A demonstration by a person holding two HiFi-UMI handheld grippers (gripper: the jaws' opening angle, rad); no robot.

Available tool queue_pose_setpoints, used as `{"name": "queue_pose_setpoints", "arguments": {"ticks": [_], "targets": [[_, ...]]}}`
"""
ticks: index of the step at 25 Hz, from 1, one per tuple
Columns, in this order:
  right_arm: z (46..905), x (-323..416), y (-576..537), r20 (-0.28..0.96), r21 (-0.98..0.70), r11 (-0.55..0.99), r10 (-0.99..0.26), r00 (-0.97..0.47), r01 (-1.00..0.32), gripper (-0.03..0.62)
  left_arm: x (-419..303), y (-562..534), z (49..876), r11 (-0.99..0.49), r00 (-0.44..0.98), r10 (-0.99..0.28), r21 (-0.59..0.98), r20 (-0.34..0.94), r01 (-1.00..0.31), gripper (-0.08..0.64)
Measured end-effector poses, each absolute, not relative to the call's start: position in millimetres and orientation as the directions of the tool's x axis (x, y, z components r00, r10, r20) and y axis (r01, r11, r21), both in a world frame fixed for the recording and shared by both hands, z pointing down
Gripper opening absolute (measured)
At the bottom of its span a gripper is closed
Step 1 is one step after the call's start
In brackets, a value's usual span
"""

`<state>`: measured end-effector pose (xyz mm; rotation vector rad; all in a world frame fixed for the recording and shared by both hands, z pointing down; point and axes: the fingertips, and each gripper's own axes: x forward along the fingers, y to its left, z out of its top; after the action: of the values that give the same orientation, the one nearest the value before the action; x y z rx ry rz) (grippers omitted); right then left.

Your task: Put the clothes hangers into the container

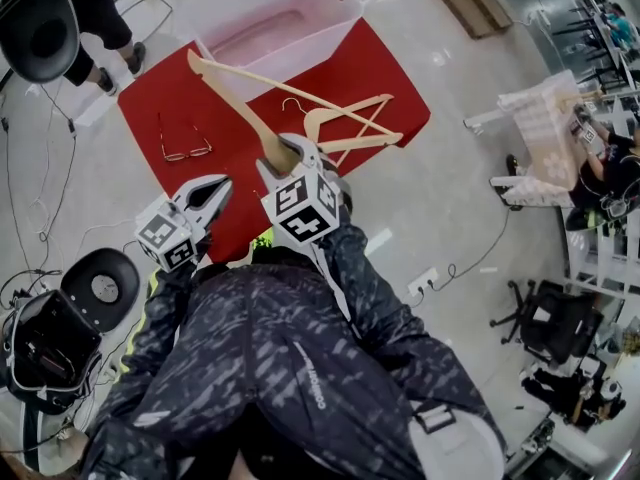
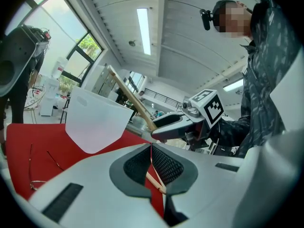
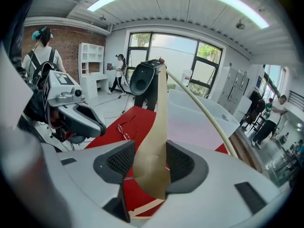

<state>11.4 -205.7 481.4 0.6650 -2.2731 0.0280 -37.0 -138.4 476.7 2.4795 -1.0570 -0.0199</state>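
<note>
The head camera is looking steeply down. Both gripper cameras are facing the far container (image 1: 310,48), sharing the red mat (image 1: 375,58).

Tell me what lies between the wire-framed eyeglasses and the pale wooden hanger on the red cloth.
Only red cloth; in the head view, the other wooden hanger, gripped by the right tongs, crosses above it.

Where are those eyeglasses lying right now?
In the head view, the eyeglasses lie on the red cloth, left of the held hanger, in front of the container.
</note>
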Motion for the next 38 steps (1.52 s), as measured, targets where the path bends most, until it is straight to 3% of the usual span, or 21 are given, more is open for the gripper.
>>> {"name": "queue_pose_setpoints", "arguments": {"ticks": [15,38], "targets": [[391,-25,-253,0.53,0.22,0.882,-0.467,-0.708,-0.417,0.21,-53,-135,472,-0.572,0.665,-0.727,0.384,0.172,-0.725,0.012],[358,-106,-352,0.483,0.287,0.951,-0.25,-0.839,-0.118,0.21,-91,-126,475,-0.388,0.496,-0.833,0.379,0.245,-0.84,0.012]]}}
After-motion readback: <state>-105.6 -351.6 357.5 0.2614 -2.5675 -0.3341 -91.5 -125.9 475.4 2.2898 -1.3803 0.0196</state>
